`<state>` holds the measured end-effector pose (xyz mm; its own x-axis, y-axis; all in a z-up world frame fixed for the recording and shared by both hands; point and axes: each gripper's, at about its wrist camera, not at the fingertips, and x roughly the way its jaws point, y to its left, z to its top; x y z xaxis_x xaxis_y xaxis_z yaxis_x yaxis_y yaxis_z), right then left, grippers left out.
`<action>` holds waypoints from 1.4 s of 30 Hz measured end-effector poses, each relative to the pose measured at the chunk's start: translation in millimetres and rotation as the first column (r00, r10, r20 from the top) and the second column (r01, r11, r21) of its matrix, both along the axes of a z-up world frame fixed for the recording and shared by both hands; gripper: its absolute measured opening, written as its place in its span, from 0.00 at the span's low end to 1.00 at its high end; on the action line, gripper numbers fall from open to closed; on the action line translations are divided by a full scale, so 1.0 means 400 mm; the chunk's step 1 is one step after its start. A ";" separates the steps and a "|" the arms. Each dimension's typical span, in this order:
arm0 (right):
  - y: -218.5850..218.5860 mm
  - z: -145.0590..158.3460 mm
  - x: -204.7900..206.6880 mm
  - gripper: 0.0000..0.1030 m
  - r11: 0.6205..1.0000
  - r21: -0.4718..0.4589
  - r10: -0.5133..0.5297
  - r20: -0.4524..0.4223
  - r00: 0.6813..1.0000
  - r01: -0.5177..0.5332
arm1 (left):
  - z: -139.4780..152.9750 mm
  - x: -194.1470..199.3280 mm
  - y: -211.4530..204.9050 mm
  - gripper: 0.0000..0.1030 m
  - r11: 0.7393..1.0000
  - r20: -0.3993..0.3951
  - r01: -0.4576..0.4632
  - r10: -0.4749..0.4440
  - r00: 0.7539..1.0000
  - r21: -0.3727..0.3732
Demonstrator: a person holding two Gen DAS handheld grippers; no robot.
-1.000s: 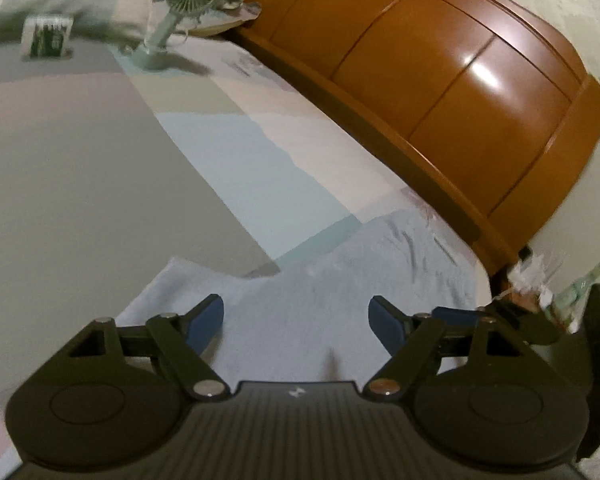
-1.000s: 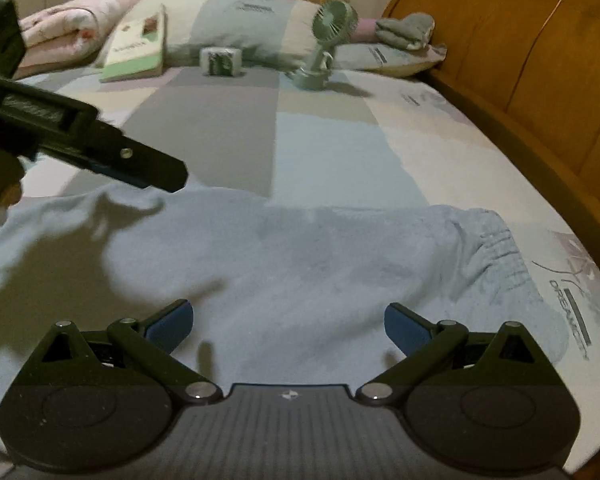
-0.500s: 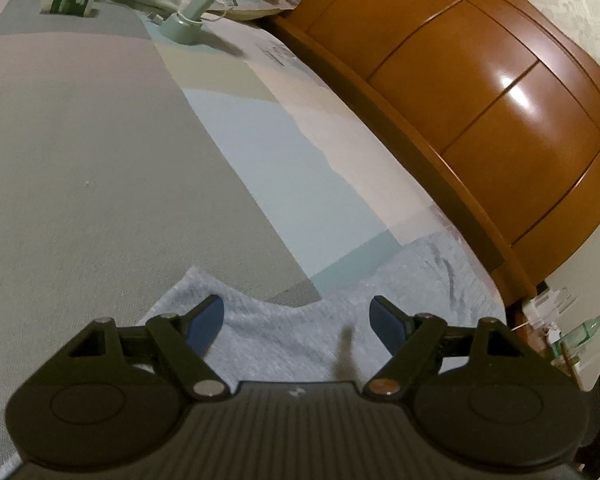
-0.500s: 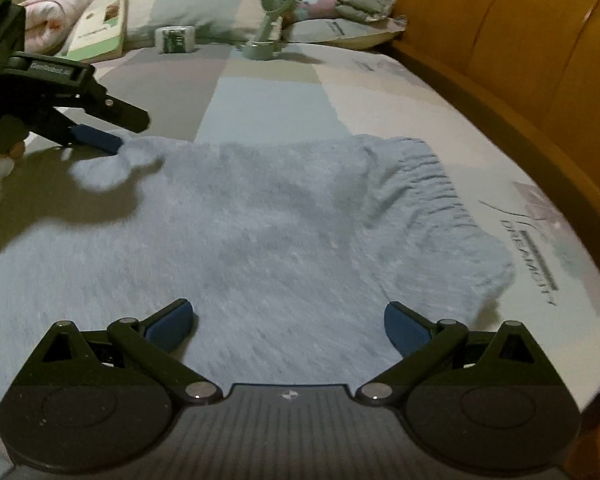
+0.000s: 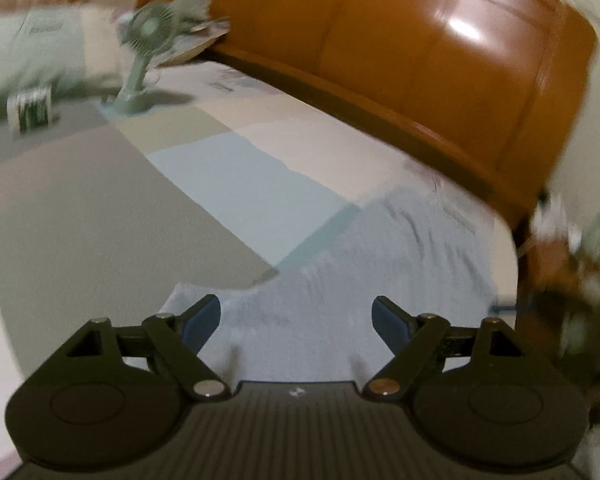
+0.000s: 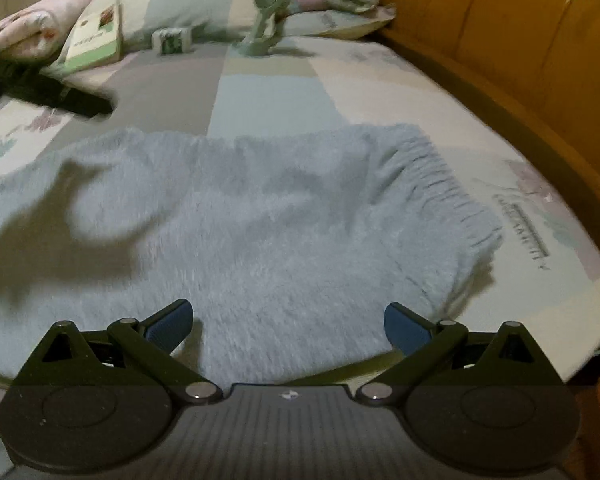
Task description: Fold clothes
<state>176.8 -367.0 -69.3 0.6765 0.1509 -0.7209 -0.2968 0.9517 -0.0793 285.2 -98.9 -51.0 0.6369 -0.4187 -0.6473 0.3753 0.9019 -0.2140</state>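
Observation:
A pale blue fluffy garment (image 6: 268,220) lies spread flat on the bed, its ribbed band (image 6: 432,184) towards the right. My right gripper (image 6: 288,320) hovers open over the garment's near edge with nothing between its fingers. In the left wrist view the same garment (image 5: 380,264) fills the lower middle. My left gripper (image 5: 296,316) stands open just above the garment's far corner and grips nothing. The right wrist view shows the left gripper (image 6: 72,100) as a dark blur at the upper left, clear of the cloth, casting a shadow (image 6: 60,232) on it.
A patchwork bedsheet (image 5: 120,200) covers the bed. A green hand fan (image 6: 270,12), a small box (image 6: 172,40) and a book (image 6: 96,36) lie near the pillows (image 6: 204,4). A curved wooden bed board (image 5: 440,60) runs along the right. Cluttered items (image 5: 572,264) stand past the bed's corner.
My left gripper has left the garment's far corner and risen, still open. The right gripper has drifted across the garment towards its near edge and stays open.

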 end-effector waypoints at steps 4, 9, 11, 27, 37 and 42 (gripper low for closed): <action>0.025 0.049 -0.029 1.00 0.999 0.029 0.017 0.035 0.999 -0.018 | 0.007 -0.096 -0.023 0.82 0.989 0.023 0.058 -0.062 0.998 0.136; 0.078 0.039 -0.058 1.00 1.000 0.018 0.025 0.029 0.999 -0.026 | -0.053 -0.201 -0.014 0.83 0.983 -0.072 0.063 -0.051 0.996 0.175; 0.088 0.035 -0.073 1.00 0.999 0.042 0.020 0.018 1.000 -0.021 | -0.097 -0.230 -0.003 0.83 0.983 -0.132 0.035 -0.011 0.991 0.178; 0.179 0.108 -0.214 1.00 0.981 0.183 -0.075 0.032 0.997 0.068 | -0.014 -0.333 0.171 0.84 0.909 -0.099 -0.177 0.230 0.968 0.377; 0.150 0.118 -0.277 1.00 0.963 0.244 -0.122 0.035 0.992 0.110 | -0.051 -0.231 0.372 0.87 0.749 -0.175 -0.286 0.470 0.865 0.597; 0.122 0.121 -0.290 1.00 0.952 0.274 -0.155 0.040 0.987 0.138 | -0.089 -0.252 0.385 0.87 0.701 -0.198 -0.238 0.480 0.855 0.672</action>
<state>61.0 -318.3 -20.9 0.7467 0.2301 -0.6241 -0.1554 0.9727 0.1726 184.5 55.0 -86.6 0.3455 0.3530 -0.8695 0.0077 0.9254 0.3788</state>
